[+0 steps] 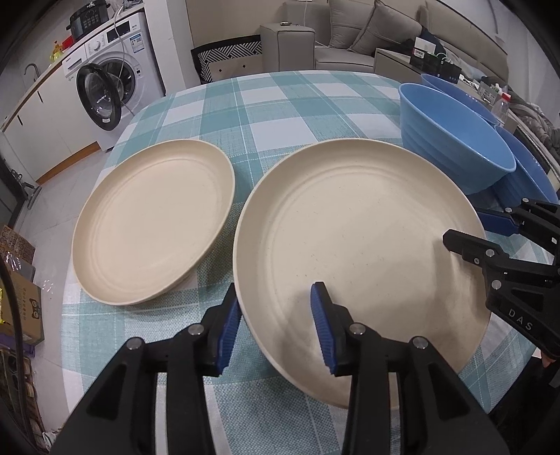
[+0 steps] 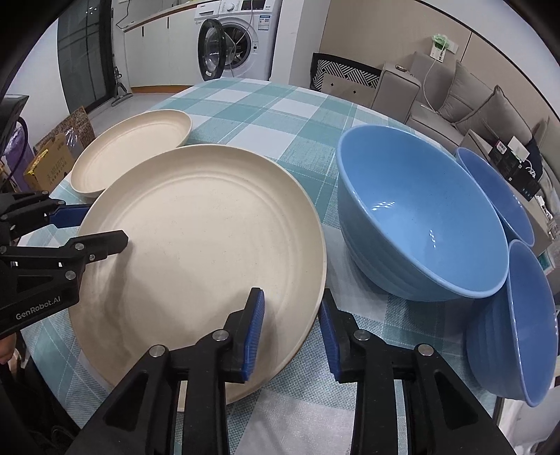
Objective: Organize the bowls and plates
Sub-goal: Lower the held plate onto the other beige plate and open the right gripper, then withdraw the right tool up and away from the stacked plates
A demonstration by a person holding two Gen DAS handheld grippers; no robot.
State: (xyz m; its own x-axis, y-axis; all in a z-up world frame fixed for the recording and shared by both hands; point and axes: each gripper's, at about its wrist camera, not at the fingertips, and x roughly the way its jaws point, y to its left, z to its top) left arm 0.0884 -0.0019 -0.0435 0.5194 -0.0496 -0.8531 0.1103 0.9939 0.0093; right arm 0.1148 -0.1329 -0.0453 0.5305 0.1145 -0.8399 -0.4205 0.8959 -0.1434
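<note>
Two cream plates lie on the checked table. The near plate sits between both grippers. My left gripper is open, its jaws straddling this plate's left rim. My right gripper is open, straddling the plate's right rim; it also shows in the left wrist view. The left gripper shows in the right wrist view. The second plate lies to the left. Three blue bowls stand right: a big one, one behind, one tilted.
A washing machine with its door open stands beyond the table's left side. A grey sofa lies behind the table. Cardboard boxes sit on the floor at left. The table extends beyond the dishes.
</note>
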